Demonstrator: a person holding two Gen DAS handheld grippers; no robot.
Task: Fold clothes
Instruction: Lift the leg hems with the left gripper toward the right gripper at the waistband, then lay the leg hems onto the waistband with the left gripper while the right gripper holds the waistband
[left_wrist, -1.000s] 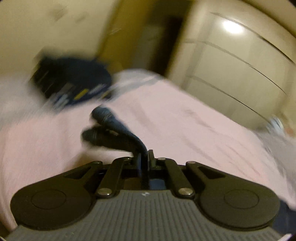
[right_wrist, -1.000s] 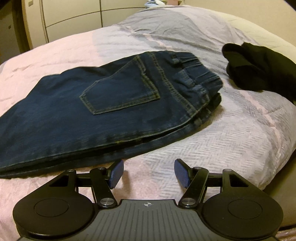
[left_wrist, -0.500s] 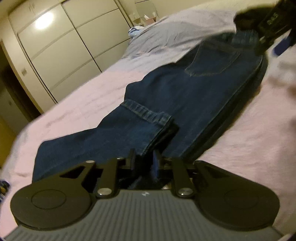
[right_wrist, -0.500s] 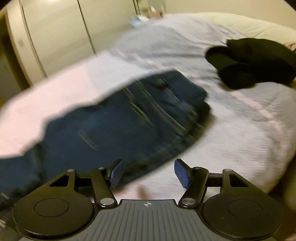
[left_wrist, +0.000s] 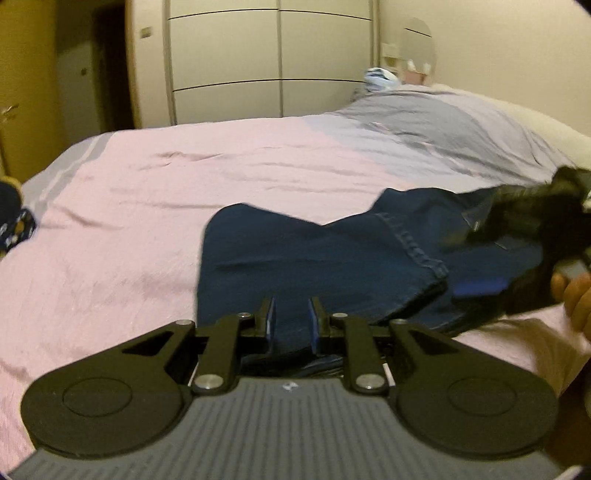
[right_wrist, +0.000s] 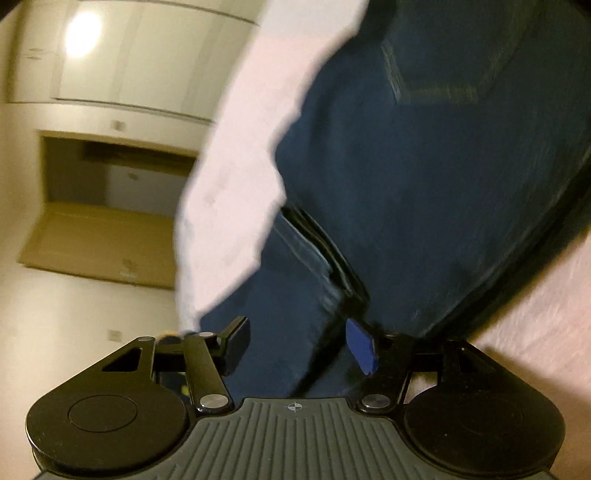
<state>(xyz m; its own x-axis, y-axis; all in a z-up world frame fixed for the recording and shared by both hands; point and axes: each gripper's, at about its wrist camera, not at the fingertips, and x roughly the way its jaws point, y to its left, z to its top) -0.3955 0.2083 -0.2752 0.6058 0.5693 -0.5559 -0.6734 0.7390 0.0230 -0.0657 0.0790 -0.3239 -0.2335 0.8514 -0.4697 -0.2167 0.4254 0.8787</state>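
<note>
The left tool (left_wrist: 291, 319) is sitting with its blue-padded fingers a narrow gap apart, and dark denim is lying between them; whether the pads are actually pinching the cloth is not clear. The right tool (right_wrist: 299, 347) is standing wide open over the same garment, gripping nothing, with denim showing in the gap between its fingers. In the left wrist view this right tool (left_wrist: 480, 288) is appearing as a blurred black shape with a blue pad, just above the right side of the cloth, with part of a hand (left_wrist: 576, 299) at the frame edge. The jeans (left_wrist: 314, 266) are lying on the pink bed cover (left_wrist: 147, 192), dark blue, folded over on themselves, with a stitched hem running across the top layer. In the right wrist view the jeans (right_wrist: 424, 184) are filling much of the frame, blurred, with a back pocket outlined in pale stitching. A pale wardrobe (left_wrist: 258, 59) is standing beyond the bed.
</note>
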